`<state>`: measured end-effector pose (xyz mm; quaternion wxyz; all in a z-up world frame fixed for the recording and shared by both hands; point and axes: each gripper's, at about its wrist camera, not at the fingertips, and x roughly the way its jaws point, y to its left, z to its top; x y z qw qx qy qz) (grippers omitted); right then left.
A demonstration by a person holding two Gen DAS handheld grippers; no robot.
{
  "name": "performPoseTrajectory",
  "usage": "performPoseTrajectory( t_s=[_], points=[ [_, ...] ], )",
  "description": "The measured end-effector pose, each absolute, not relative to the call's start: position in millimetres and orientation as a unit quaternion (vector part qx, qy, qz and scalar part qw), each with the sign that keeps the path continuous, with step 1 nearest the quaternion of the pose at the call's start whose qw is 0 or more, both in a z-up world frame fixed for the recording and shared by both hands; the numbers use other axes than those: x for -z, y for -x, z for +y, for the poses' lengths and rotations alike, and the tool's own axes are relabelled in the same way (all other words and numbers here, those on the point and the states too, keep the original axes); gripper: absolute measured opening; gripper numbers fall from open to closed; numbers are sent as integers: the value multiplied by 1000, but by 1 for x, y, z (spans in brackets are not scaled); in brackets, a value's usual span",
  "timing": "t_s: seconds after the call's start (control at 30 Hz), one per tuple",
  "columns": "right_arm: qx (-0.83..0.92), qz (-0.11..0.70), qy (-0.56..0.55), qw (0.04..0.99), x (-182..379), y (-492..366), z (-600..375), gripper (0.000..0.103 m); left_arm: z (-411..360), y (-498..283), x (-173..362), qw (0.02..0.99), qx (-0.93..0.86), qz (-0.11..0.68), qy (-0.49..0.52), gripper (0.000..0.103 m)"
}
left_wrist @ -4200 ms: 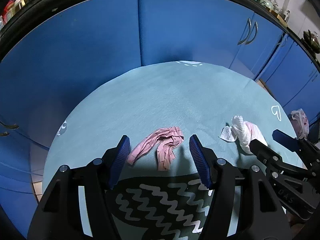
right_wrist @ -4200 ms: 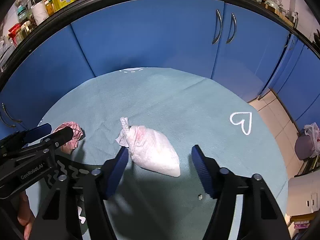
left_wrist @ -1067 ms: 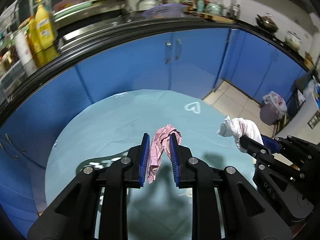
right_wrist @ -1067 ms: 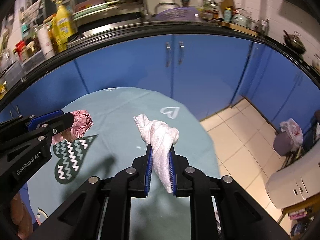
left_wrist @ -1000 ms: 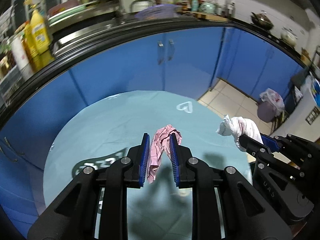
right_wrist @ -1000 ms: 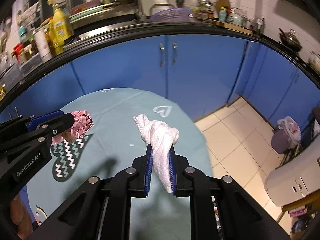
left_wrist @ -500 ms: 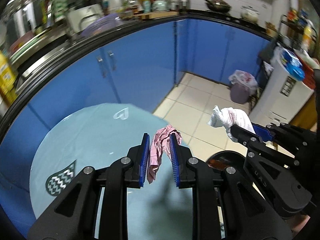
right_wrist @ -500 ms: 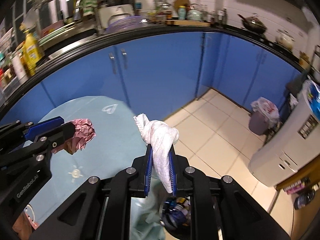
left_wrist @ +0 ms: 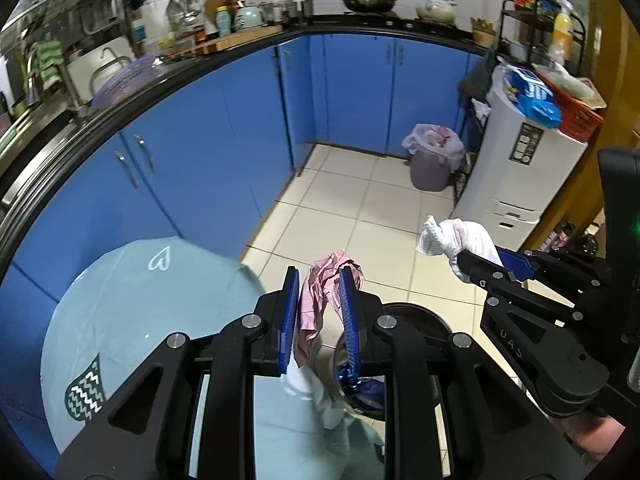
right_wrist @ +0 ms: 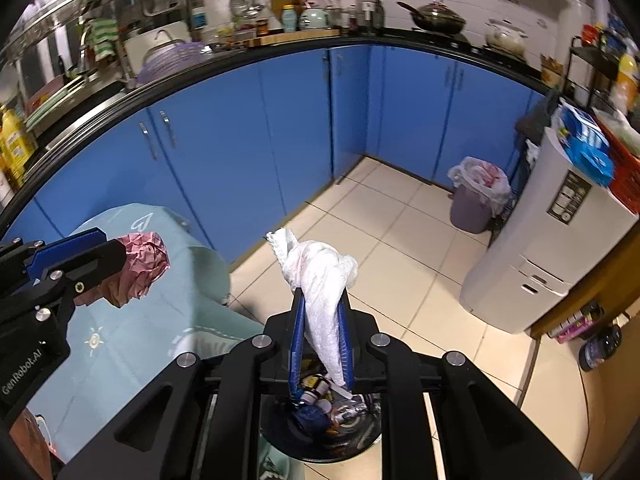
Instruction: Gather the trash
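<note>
My left hand-held gripper (left_wrist: pixel 319 312) is clamped narrow on a crumpled pink paper (left_wrist: pixel 320 296); the paper bunches above the blue pads and hangs down between them. My right hand-held gripper (right_wrist: pixel 321 336) is pinched on a wadded white tissue (right_wrist: pixel 320 280), which sticks up past the fingertips and trails down between the pads.

Right below the right hand-held gripper sits a round black trash bin (right_wrist: pixel 320 436), open, with a bottle, foil and dark wrappers inside. From the left wrist view that same bin (left_wrist: pixel 416 316) lies just under and slightly to the right of my left fingertips.

To the left of both hand-held grippers is the worktop (left_wrist: pixel 120 312) under a pale teal cloth with a white heart outline; the cloth's edge droops beside the bin. Ahead of me, well apart, are blue cabinets (right_wrist: pixel 248 144), a cream tiled floor (right_wrist: pixel 400 248), and a second bin with a white liner (right_wrist: pixel 476 196) next to a white appliance (right_wrist: pixel 556 236).
</note>
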<state>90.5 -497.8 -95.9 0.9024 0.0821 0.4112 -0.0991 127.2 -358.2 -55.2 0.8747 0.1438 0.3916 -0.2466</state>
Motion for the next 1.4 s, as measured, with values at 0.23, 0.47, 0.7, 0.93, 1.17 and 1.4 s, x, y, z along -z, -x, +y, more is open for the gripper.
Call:
performPoseTrajectory(
  t_s=[0.23,0.47,0.7,0.93,1.17,1.4],
  points=[
    [121,410,-99,899,99,-74,-528,15,-381,-121,55,866,264,398,-148,23],
    [124,407,-107,899,100,-69,-534,15,-376,-117,47,874,273,384,-116,99],
    [113,412,-113,897,105,-71,-530,15,-376,-115,41,886,249,370,-129,99],
    [97,412,-116,899,105,-72,-525,16,-374,-120,41,884,245,379,-124,99],
    [86,395,-105,909,99,-71,-518,95,-372,-121,40,883,245,381,-122,99],
    [96,396,-106,907,96,-72,-520,95,-370,-118,39,883,248,379,-122,99]
  ],
)
